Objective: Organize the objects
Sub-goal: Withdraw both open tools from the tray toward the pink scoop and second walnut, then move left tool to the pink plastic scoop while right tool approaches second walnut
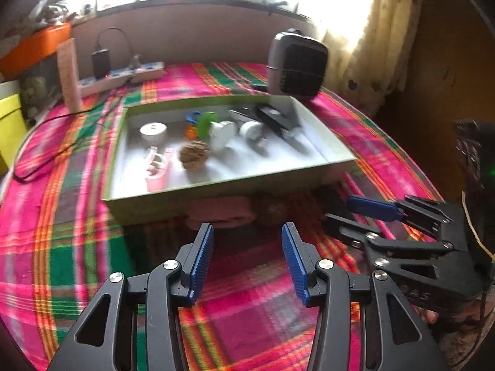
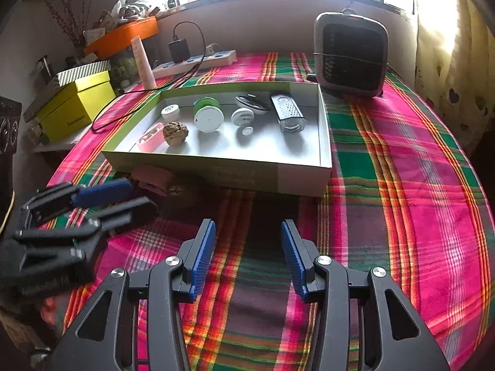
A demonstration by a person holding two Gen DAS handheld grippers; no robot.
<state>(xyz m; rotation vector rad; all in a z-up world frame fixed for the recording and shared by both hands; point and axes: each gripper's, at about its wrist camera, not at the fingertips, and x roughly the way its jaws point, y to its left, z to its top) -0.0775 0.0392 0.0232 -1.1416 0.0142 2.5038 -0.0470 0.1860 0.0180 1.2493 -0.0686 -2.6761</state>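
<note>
A shallow green-and-white box [image 2: 297, 179] [image 1: 216, 188] sits on the plaid tablecloth. Inside it lie a pink holder [image 2: 150, 138], a brown walnut-like ball [image 2: 175, 133], a white-and-green spool [image 2: 208, 114], a small white jar [image 2: 170, 112], white round pieces [image 2: 243, 117] and a silver grater-like device [image 2: 287, 113]. My left gripper [image 1: 247, 235] is open and empty, just in front of the box's near wall. My right gripper [image 2: 247, 232] is open and empty, also short of the box. Each gripper shows in the other's view: the right one [image 1: 355, 210], the left one [image 2: 123, 198].
A grey-and-black heater [image 2: 351, 54] stands behind the box at the right. A power strip [image 2: 198, 60] with charger and black cable lies at the back left. A yellow box [image 2: 77, 105] and an orange tray [image 2: 123, 35] are at the left. A curtain [image 2: 448, 46] hangs at the right.
</note>
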